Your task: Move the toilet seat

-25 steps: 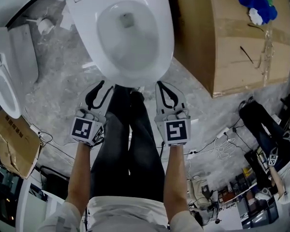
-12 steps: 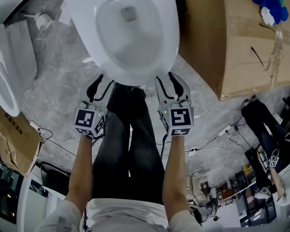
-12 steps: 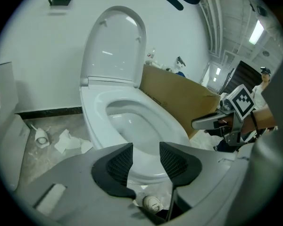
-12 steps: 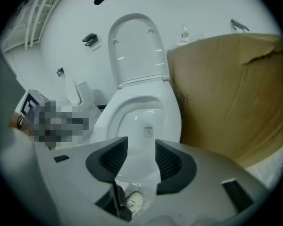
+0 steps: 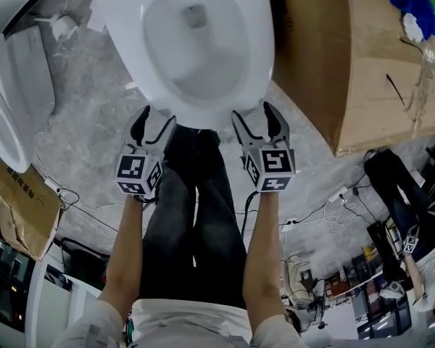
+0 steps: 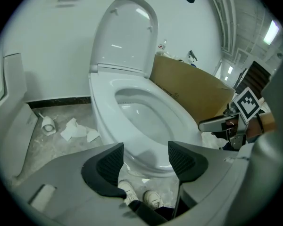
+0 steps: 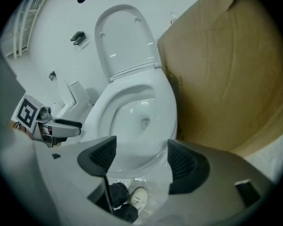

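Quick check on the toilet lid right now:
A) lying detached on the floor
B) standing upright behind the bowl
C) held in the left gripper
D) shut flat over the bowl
B: in the left gripper view the toilet lid stands upright behind the uncovered bowl, its back toward the white wall.

A large cardboard box [image 5: 355,56] carries a blue bundle [image 5: 415,2]; crumpled paper [image 6: 74,130] lies on the floor [image 5: 87,122] well left of the box.
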Demonstrator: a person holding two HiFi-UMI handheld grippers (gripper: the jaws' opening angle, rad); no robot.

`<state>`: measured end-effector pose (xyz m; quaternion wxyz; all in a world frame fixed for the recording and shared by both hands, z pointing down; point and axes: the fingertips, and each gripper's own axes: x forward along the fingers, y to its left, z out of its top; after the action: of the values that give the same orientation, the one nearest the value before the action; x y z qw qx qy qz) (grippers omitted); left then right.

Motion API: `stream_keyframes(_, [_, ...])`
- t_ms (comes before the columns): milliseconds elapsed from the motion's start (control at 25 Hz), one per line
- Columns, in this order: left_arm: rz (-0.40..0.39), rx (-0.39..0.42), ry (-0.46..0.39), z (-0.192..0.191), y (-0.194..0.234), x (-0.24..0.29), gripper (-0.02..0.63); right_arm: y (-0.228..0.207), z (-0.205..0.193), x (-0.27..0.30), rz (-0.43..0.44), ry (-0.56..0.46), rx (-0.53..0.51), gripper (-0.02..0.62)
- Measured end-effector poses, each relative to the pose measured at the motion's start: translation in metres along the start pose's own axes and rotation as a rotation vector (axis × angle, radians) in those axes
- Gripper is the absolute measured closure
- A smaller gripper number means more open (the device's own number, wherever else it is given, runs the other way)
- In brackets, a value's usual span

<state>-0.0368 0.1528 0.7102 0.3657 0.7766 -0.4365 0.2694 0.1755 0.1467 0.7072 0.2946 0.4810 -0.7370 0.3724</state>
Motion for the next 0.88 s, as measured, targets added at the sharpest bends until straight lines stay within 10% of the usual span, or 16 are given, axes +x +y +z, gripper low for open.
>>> stream_keyframes(880, [-0.011,-0.035,0.052,-0.015,0.005,0.021,0.261,-0.006,-0.010,0.030,0.055,0.007,0.118,0.195])
